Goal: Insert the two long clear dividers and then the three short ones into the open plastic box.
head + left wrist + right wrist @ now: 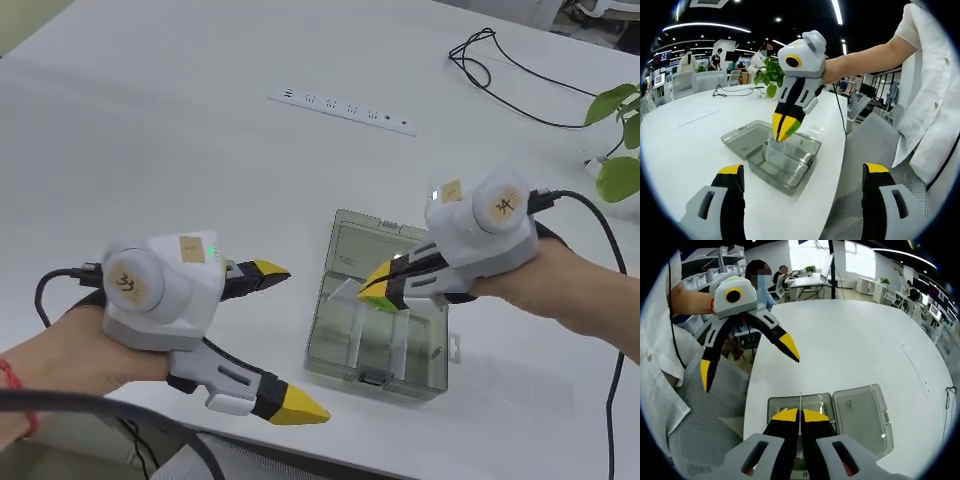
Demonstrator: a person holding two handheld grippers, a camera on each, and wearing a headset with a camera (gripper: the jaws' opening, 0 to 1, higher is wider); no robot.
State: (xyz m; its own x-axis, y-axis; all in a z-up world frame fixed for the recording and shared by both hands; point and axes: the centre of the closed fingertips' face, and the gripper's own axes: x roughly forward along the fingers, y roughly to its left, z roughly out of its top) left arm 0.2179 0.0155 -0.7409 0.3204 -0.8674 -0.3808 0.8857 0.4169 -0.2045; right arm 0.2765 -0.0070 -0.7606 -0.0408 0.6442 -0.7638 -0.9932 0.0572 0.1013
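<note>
The clear plastic box (425, 378) lies open on the white table, its lid (362, 245) folded flat on the far side. My right gripper (377, 287) is shut on a clear divider (345, 292) and holds it upright over the box's tray. In the right gripper view that divider (800, 401) is a thin edge between the shut tips (800, 415), above the box (777, 405). At least one more clear divider (400, 340) stands inside. My left gripper (285, 338) hovers open and holding nothing, left of the box. The left gripper view has the box (805, 167) and the right gripper (785, 131) ahead.
A white power strip (345, 108) lies at the back of the table, with a black cable (510, 75) and a green plant (620, 140) at the far right. The table's near edge runs just below the box. People and desks stand in the background.
</note>
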